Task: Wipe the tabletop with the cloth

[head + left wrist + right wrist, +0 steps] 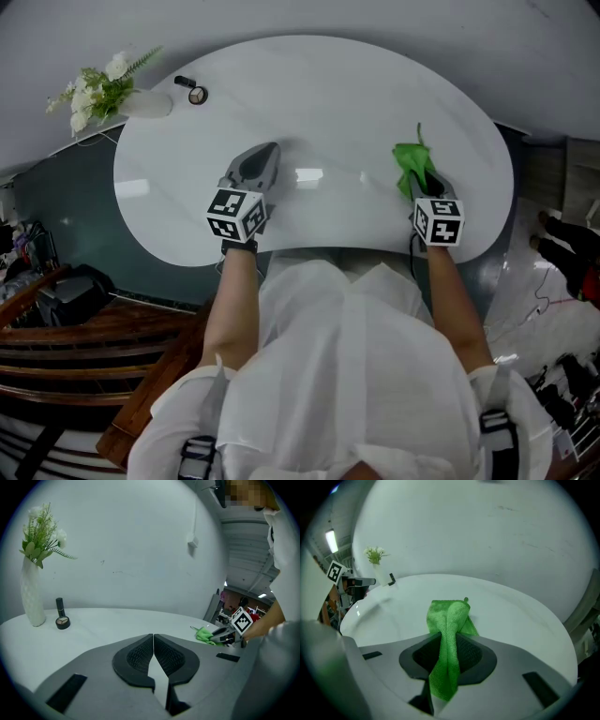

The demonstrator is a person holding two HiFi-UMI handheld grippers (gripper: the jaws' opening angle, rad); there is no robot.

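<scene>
Right hand-held gripper (pixel 448 654) pinches cloth (pixel 451 613) mid-bunch, judged soft, light, limp; left hand-held gripper (pixel 153 653) pressed together, empty

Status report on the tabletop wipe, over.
Right gripper shut on green microfibre cloth. Left gripper shut, empty, over white oval tabletop. White vase with flowers and black compact at far left edge, away from cloth.

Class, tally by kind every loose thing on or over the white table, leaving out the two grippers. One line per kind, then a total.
Green cloth: 1
White vase of flowers: 1
Round compact: 1
Dark tube: 1
Total: 4
</scene>
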